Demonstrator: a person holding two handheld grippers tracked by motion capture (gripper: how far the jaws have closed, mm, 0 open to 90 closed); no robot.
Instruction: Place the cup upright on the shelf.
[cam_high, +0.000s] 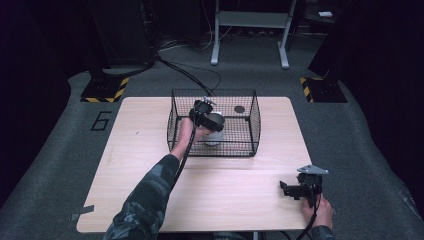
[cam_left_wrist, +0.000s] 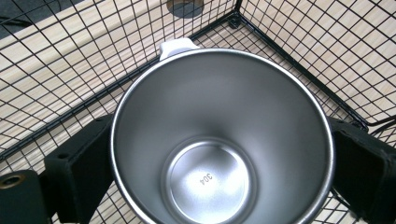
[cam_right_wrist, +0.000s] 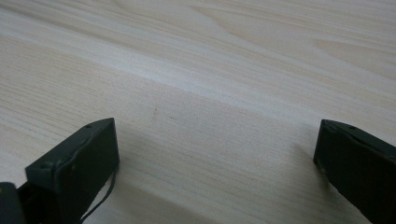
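Left gripper (cam_high: 204, 116), just above the middle of the high view, reaches into the black wire-mesh basket (cam_high: 250, 145) and is clamped on the shiny stainless-steel cup (cam_high: 215, 131), one black jaw against each side of its outer wall. In the left gripper view the steel cup (cam_left_wrist: 223, 140) takes up most of the frame, open mouth facing the camera, a stamped "304" readable on its round bottom, and a small white tab (cam_left_wrist: 176, 46) showing at its upper rim. Whether the cup rests on the basket floor or hangs just above it is hard to tell from these angles. A dark round disc (cam_high: 239, 109) lies near the basket's far right corner. Right gripper (cam_high: 300, 189) sits low at the lower right of the high view, on the pale wooden table (cam_high: 240, 200), jaws spread wide apart with bare wood grain between them.
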